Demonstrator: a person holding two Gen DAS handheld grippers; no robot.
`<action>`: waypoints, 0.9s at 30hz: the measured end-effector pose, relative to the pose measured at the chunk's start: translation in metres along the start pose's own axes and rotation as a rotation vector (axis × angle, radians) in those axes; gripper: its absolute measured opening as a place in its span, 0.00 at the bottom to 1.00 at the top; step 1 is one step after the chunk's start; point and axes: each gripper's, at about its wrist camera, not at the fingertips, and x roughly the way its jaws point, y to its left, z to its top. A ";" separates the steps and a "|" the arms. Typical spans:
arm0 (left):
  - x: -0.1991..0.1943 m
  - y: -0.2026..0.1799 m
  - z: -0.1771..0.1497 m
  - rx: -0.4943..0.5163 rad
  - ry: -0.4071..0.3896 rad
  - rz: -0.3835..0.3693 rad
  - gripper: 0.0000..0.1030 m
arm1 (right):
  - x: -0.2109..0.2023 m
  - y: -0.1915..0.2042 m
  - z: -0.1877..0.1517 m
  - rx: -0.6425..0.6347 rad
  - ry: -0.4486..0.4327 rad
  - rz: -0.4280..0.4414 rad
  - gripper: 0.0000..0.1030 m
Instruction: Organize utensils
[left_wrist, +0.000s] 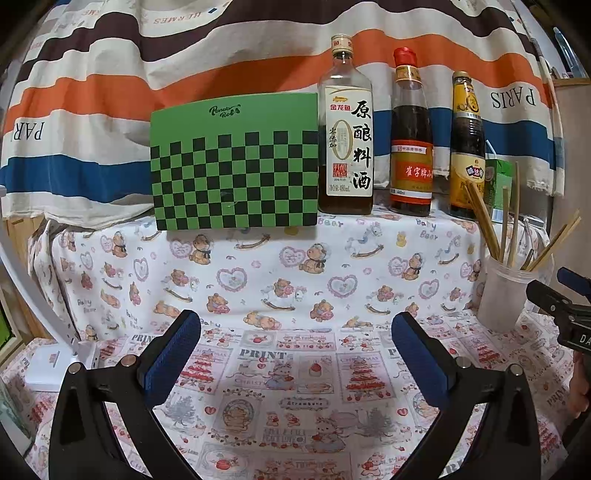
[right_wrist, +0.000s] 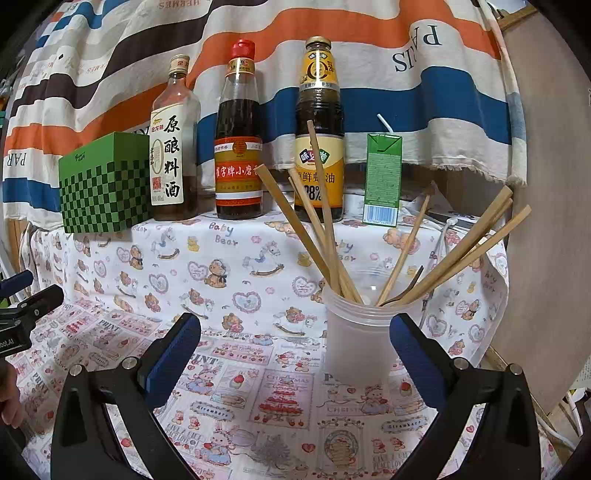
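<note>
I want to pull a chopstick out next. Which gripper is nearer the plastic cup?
Right. The right gripper has the plastic cup just ahead, against its right-hand finger. The left gripper sits off to the cup's left, facing bare cloth, both open.

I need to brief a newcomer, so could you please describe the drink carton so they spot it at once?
Look along the row of bottles before the striped cloth. The carton stands just right of the yellow-labelled bottle. It alone is a small green box with a straw.

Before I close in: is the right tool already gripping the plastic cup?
No: the right tool is open and empty, with the plastic cup of chopsticks standing free just ahead.
</note>
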 end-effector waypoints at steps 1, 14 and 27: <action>0.000 0.000 0.000 0.001 -0.001 0.001 1.00 | 0.000 0.000 0.000 0.001 0.001 0.000 1.00; 0.000 0.000 0.000 0.002 -0.002 0.001 1.00 | 0.002 0.001 0.000 -0.001 0.008 0.007 1.00; -0.001 0.000 0.000 0.003 -0.001 0.005 1.00 | 0.002 0.001 0.000 -0.001 0.008 0.006 1.00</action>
